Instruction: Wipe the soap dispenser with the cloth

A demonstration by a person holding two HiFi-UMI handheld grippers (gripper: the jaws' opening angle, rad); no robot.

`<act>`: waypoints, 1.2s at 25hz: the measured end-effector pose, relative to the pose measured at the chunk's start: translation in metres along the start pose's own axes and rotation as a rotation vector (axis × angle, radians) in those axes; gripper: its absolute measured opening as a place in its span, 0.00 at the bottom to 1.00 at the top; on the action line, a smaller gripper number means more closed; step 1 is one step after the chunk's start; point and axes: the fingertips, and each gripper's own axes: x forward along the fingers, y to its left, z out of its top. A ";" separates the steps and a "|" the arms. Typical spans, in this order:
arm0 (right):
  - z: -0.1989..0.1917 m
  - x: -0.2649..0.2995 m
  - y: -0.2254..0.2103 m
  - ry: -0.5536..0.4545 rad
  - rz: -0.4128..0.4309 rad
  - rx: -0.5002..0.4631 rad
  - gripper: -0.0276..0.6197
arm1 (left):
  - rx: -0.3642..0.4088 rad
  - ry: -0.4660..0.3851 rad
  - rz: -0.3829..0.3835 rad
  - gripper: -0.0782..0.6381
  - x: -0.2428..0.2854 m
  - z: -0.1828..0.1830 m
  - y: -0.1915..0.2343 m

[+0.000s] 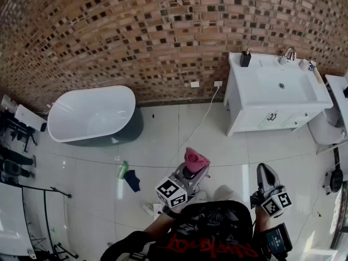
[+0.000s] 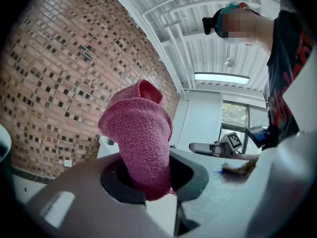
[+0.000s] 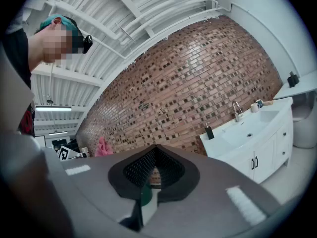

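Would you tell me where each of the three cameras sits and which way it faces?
Head view: on the person's head, steeply down at floor, bathtub, vanity; shows shirt, left gripper, right gripper.
Left gripper view: on that gripper, toward the brick wall; jaws grip the pink cloth; torso at right.
Right gripper view: on that gripper, toward wall and vanity; jaws together, empty; person upper left.
Shared: head and right gripper views show the soap dispenser.

A pink terry cloth (image 2: 141,138) of rough, looped pile is seen. The white oval bathtub (image 1: 89,113) and the pale floor tiles (image 1: 157,129) are finished smooth and glossy. The red-brown brick wall (image 1: 136,31) is seen rough and matt.
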 end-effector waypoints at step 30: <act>0.072 0.251 -0.265 0.143 0.063 -0.113 0.21 | 0.041 0.059 0.193 0.24 0.232 0.079 0.209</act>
